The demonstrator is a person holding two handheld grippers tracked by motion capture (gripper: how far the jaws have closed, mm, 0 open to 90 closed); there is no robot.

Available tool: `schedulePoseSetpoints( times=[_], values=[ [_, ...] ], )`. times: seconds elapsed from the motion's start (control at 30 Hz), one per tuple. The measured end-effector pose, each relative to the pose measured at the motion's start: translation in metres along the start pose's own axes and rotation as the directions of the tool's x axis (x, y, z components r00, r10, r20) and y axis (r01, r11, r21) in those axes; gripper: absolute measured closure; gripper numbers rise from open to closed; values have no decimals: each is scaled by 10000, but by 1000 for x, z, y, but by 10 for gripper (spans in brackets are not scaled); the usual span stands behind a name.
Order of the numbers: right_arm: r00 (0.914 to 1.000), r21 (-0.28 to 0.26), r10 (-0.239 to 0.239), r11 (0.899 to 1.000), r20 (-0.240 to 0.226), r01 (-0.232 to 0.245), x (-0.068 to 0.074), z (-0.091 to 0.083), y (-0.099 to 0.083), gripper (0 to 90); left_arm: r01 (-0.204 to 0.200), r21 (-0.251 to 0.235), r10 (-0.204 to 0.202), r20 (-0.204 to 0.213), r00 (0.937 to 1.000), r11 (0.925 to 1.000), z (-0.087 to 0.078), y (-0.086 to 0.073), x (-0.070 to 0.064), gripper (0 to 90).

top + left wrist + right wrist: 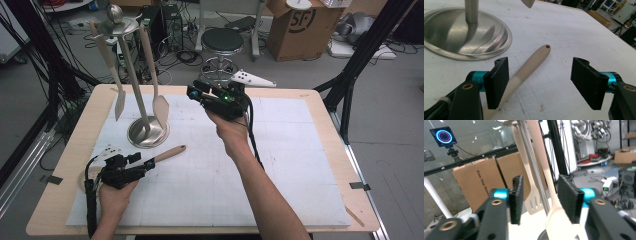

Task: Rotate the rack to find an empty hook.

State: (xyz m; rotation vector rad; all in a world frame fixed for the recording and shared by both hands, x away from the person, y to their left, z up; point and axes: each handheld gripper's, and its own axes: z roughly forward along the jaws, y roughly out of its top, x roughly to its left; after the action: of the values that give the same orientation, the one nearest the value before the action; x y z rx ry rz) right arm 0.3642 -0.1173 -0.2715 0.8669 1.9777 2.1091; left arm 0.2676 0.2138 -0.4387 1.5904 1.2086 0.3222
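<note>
The pale wooden utensil handle [530,67] lies flat on the white sheet covering the desk [280,165], just beside the round steel base of the utensil stand [461,37]. The left gripper [540,83] hovers low over it with its jaws wide apart. The handle's long axis runs away from the camera and slightly rightward, its holed tip pointing ahead. The shaft passes close against the left-hand jaw rather than midway between the two, so a clean pinch looks to need a small sideways shift first.

In the high view the left gripper [122,170] sits at the near end of this handle [167,152] and is plainly the nearer hand. The right gripper [217,97] is raised near the desk's far side, aimed toward the stand.

The right gripper view looks out between parted jaws, holding nothing, at a hanging cream spoon [554,212] and a slotted cream turner [532,202] (both dangling beside the stand's pole). The high view shows how far apart the two hands are.
</note>
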Motion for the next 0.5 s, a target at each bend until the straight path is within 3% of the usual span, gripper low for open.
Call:
schedulePoseSetpoints(
  times=[0.1, 0.23, 0.5],
  values=[
    [9992, 293, 395, 9988, 67, -397, -8, -9, -11, 412, -25, -69, 26, 117, 9999, 10000, 0, 0, 0, 314],
    [9980, 604, 589, 9964, 248, -603, -18, -20, -27, 360, -15, -44, 16, 184, 9998, 10000, 1, 0, -1, 315],
    [9958, 604, 814, 9946, 416, -839, -29, -44, -46, 351, -34, -23, 34, 215, 9998, 10000, 2, 0, -1, 315]
  ],
)
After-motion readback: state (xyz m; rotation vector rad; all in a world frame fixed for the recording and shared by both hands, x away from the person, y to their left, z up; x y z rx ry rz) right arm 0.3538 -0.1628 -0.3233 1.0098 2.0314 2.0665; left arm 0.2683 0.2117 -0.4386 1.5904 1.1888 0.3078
